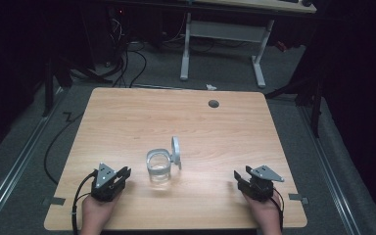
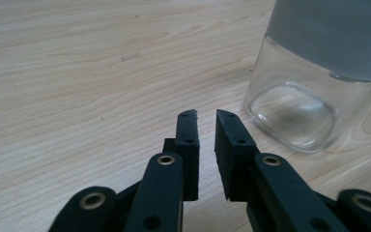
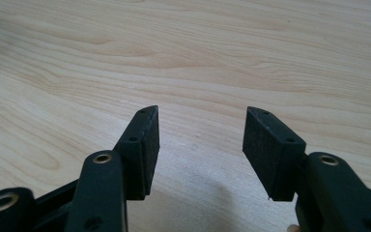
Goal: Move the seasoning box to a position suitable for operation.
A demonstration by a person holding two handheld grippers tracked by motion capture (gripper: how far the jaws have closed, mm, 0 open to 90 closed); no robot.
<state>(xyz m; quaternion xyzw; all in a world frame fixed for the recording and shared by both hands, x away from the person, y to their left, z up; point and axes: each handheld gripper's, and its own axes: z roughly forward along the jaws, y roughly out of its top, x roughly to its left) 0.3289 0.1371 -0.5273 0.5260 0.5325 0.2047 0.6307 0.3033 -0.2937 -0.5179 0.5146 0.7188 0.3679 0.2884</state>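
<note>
High view: glass jar (image 1: 158,166) at mid-worktop (image 1: 127,117), hinged lid (image 1: 176,149) flung open on its far right; left hand-held gripper (image 1: 125,172) just left of it, right hand-held gripper (image 1: 237,175) well apart at near right.

Left gripper view: jaws narrow, holding nothing, jar close on the right. Risk: a careless sideways nudge, sliding or tipping smooth glass.

Right gripper view: jaws wide, empty, above bare wood. Risk: pads slipping off the thin lid, likely slamming it shut.
</note>
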